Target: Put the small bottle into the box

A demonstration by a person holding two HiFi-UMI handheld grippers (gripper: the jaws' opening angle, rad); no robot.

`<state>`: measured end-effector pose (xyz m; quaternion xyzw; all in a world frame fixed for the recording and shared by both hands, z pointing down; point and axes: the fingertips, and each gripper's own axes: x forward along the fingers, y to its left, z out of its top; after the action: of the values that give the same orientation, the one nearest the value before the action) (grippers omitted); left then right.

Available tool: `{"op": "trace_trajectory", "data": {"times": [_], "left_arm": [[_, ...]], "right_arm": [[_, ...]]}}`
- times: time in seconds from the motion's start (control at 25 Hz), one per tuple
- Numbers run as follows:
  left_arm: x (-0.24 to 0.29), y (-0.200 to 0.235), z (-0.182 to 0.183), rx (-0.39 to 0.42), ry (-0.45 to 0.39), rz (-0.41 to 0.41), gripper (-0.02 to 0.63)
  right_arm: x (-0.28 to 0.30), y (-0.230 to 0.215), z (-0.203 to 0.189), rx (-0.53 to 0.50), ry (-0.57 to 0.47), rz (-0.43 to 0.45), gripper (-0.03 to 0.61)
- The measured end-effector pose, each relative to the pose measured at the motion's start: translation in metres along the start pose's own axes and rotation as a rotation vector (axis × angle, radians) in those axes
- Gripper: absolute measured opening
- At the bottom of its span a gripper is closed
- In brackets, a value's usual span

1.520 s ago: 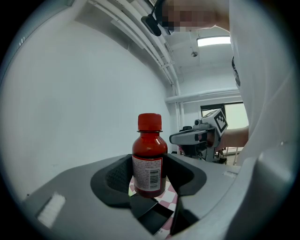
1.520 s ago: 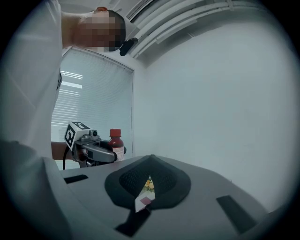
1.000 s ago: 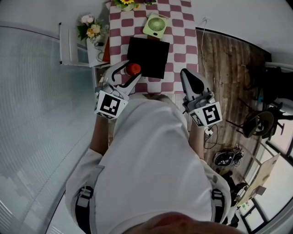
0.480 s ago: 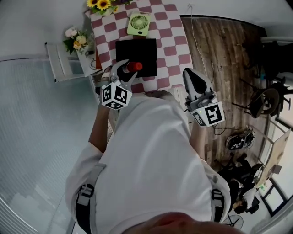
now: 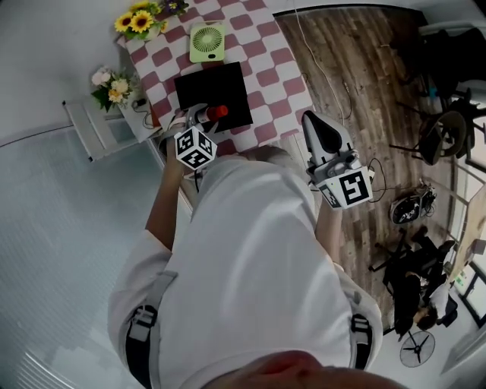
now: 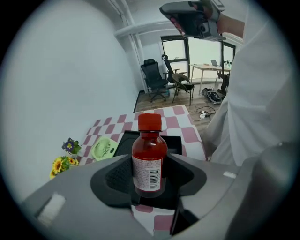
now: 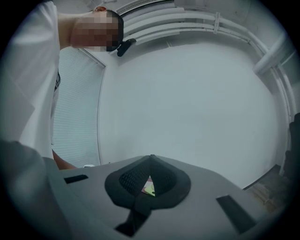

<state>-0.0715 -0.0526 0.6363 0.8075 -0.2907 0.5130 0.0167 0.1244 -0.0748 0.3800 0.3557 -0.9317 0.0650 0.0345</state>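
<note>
The left gripper has risen toward the box at eleven o'clock, clenched mid-body on the small bottle (likely light, rigid, slick).

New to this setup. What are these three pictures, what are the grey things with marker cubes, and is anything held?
No robot: a person wears a downward-looking head camera and holds a two-jaw gripper in each hand. The other two pictures come from cameras on those grippers. The left gripper is closed on a small bottle with a red cap, upright, at the near edge of the black box on a checked table. A green fan and sunflowers sit there. The right gripper is shut and empty, beside the table.
</note>
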Motion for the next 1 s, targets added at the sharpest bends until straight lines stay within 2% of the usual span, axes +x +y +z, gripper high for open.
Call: {"op": "trace_trajectory", "data": {"times": [0.24, 0.52, 0.76, 1.0], "left_arm": [[0.046, -0.017, -0.030, 0.079, 0.123, -0.088, 0.218], [0.093, -0.042, -0.055, 0.152, 0.217, -0.209, 0.218], [0.121, -0.048, -0.065, 0.174, 0.291, -0.249, 0.218], [0.135, -0.057, -0.068, 0.175, 0.343, -0.290, 0.218]], "right_arm": [[-0.020, -0.005, -0.006, 0.009, 0.017, -0.072, 0.002], [-0.049, -0.014, -0.013, 0.029, 0.037, -0.161, 0.002], [-0.064, -0.018, -0.017, 0.042, 0.038, -0.195, 0.002], [-0.065, -0.021, -0.015, 0.043, 0.025, -0.185, 0.002]]}}
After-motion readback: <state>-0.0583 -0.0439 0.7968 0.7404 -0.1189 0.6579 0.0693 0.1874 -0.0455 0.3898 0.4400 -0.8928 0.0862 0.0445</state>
